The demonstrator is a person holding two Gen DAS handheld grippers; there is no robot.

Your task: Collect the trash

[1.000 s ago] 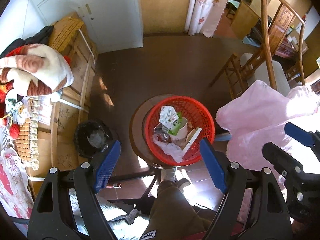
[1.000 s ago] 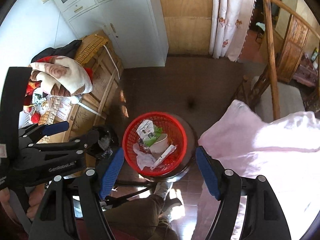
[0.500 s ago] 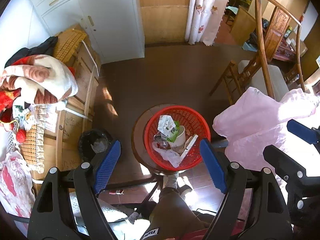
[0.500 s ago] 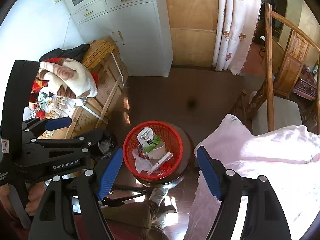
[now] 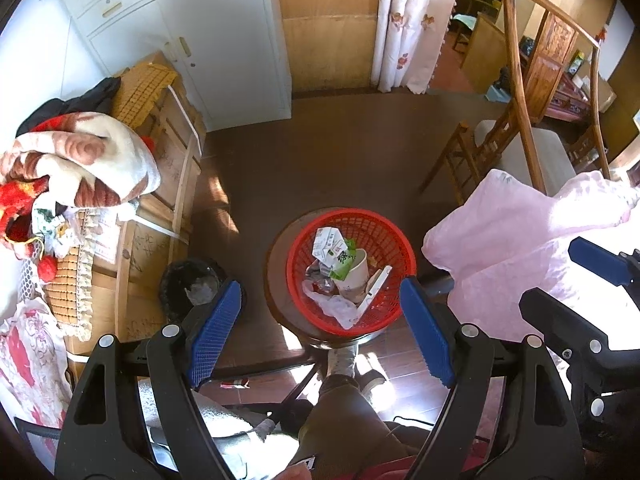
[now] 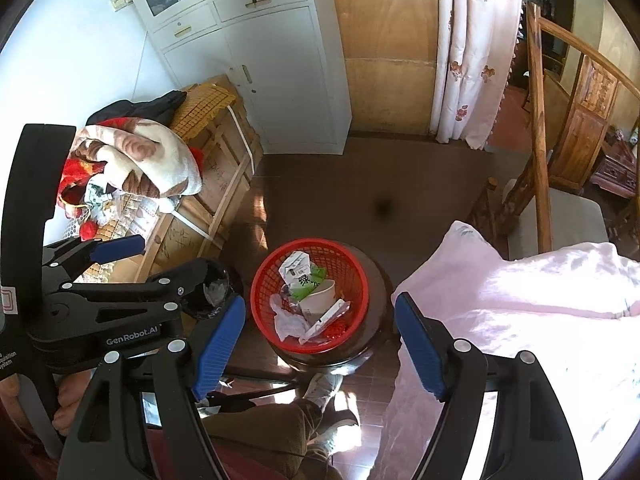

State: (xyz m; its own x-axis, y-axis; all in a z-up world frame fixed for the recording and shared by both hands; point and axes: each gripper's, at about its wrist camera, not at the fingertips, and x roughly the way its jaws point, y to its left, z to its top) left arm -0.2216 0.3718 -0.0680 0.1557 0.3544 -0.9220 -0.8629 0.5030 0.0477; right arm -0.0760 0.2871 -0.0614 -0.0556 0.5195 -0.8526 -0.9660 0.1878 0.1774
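A red mesh basket (image 5: 394, 240) (image 6: 356, 268) stands on a round dark stool (image 5: 280, 280). It holds a white milk carton (image 5: 328, 242) (image 6: 295, 266), a paper cup (image 5: 354, 276) (image 6: 318, 300), a green packet and a crumpled plastic wrapper (image 5: 336, 306). My left gripper (image 5: 320, 320) hovers well above the basket, open and holding nothing. My right gripper (image 6: 318, 336) hangs beside it, likewise open and holding nothing. Each gripper shows at the edge of the other's view, the right gripper (image 5: 548, 270) and the left gripper (image 6: 176, 256).
A black bin (image 5: 192, 288) stands left of the stool. A wooden crate (image 5: 168, 184) with a blanket (image 5: 92, 160) fills the left side, a white cabinet (image 5: 208, 32) behind it. Pink cloth (image 5: 520, 232) and a wooden chair (image 5: 516, 128) are right. A person's leg and shoe (image 5: 344, 364) are below.
Both grippers have drawn up and back from the basket, which now looks smaller and more of the room shows. Both stay open.
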